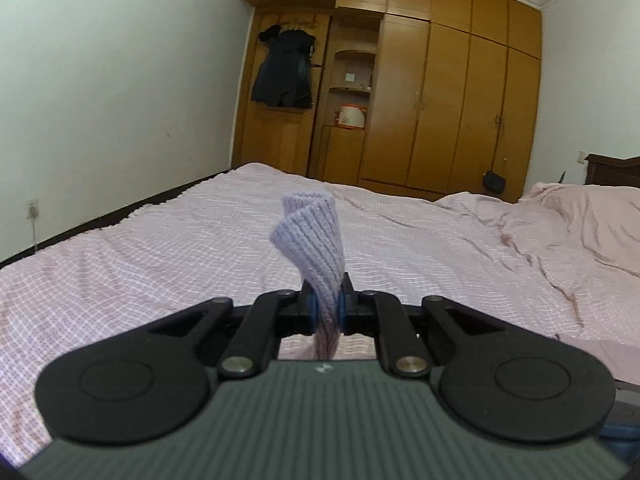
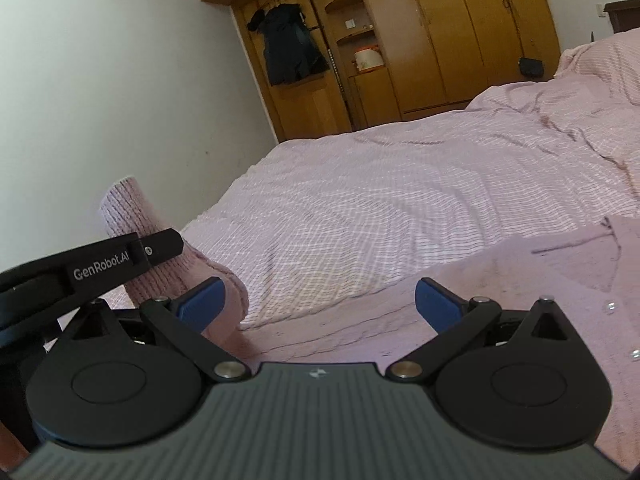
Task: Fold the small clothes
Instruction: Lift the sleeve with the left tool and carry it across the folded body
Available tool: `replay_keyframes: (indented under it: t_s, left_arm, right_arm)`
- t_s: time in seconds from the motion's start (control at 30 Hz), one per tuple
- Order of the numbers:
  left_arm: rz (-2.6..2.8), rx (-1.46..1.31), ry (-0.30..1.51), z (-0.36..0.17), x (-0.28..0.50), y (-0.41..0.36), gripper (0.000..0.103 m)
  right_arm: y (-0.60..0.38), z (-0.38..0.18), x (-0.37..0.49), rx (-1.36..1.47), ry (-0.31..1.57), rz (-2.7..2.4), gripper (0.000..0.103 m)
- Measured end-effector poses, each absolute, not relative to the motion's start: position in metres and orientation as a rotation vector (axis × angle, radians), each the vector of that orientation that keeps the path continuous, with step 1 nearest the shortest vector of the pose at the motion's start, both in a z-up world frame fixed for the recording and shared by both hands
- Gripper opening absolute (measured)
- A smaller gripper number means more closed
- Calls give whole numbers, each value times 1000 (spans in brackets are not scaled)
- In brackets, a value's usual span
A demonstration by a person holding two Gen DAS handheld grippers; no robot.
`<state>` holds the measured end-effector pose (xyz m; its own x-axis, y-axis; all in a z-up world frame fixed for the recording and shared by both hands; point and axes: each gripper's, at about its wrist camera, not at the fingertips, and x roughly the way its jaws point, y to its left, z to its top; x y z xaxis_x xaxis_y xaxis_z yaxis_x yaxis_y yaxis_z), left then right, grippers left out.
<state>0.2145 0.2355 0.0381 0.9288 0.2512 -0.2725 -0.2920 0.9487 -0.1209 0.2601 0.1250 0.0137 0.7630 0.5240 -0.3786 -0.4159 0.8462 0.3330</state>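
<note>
A small pink-lilac knitted cardigan lies on the bed; its body point(image 2: 500, 280) with small buttons shows at the lower right of the right wrist view. My left gripper point(image 1: 328, 308) is shut on the ribbed cuff of its sleeve point(image 1: 310, 240), which stands up above the jaws. In the right wrist view the left gripper point(image 2: 160, 248) holds that raised sleeve point(image 2: 128, 216) at the left. My right gripper point(image 2: 318, 300) is open and empty, just above the cardigan's lower part.
The bed point(image 1: 160, 248) has a pink checked cover, wrinkled toward the right. A wooden wardrobe point(image 1: 440, 92) stands behind it with a dark coat point(image 1: 284, 68) hanging on it. A white wall is to the left.
</note>
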Motion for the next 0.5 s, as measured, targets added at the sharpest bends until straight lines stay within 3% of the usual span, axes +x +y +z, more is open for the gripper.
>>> replay_keyframes:
  t_s: [0.5]
  left_arm:
    - [203, -102, 285, 32, 251, 155, 12]
  right_arm:
    - [33, 1, 274, 312, 483, 416, 103]
